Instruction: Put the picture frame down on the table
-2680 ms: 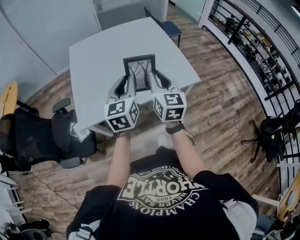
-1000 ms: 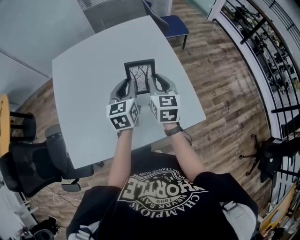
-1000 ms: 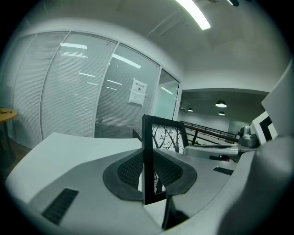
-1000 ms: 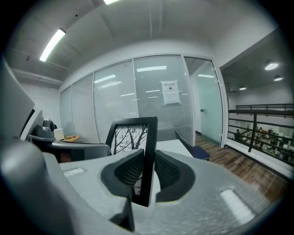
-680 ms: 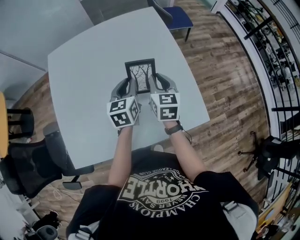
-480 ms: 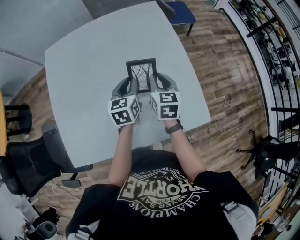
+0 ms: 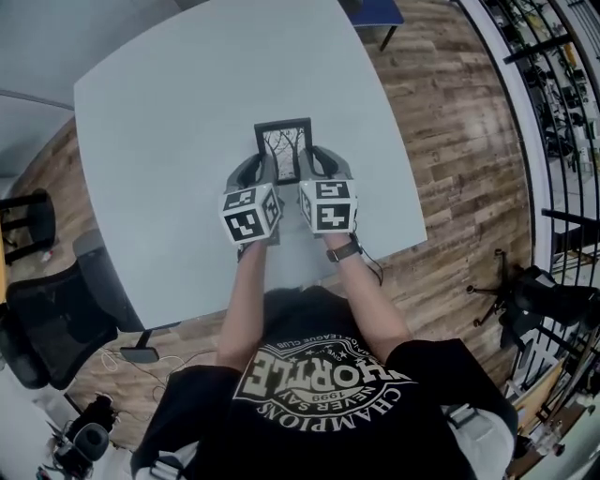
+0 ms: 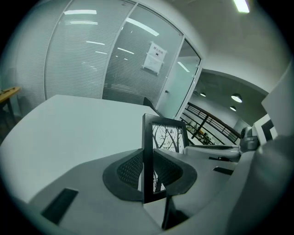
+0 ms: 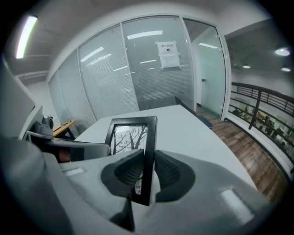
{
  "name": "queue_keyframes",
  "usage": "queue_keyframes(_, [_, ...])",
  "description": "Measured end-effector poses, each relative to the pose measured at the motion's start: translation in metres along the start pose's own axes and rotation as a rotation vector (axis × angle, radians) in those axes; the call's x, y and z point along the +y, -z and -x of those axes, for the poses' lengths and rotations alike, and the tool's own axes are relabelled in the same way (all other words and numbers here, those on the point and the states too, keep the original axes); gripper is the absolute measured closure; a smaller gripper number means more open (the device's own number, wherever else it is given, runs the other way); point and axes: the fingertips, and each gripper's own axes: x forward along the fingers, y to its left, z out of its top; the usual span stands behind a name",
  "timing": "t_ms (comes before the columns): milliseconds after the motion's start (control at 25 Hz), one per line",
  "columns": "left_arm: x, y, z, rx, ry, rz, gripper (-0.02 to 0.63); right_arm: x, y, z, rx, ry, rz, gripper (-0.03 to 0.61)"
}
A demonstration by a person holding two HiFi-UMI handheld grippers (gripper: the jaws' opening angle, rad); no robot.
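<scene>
A small black picture frame (image 7: 283, 148) with a bare-tree print is held over the grey table (image 7: 169, 141), facing up toward me. My left gripper (image 7: 263, 172) is shut on the frame's left edge (image 8: 148, 160). My right gripper (image 7: 308, 171) is shut on its right edge (image 9: 149, 160). In both gripper views the frame (image 8: 166, 137) stands upright between the ribbed pads, with the table surface beyond it. Whether the frame's bottom edge touches the table is hidden by the grippers.
A black office chair (image 7: 56, 300) stands at the table's near left corner and a blue chair (image 7: 380, 11) at the far side. Glass partition walls (image 9: 151, 64) lie beyond the table. A black railing (image 7: 553, 84) runs along the wooden floor on the right.
I have stepped closer, so the table now fills more of the head view. Both grippers and the frame have kept their hold and stand further over the table.
</scene>
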Motion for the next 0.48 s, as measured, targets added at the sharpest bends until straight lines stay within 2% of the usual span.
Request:
queue_keyframes(280, [0.017, 0.034, -0.033, 0.088, -0.015, 0.039, 0.546, -0.008, 0.034, -0.032, 0.096, -0.002, -0.023, 0.509])
queue_keyframes(480, [0.029, 0.044, -0.049, 0.127, -0.023, 0.050, 0.546, -0.010, 0.047, -0.053, 0.140, -0.003, -0.046, 0.511])
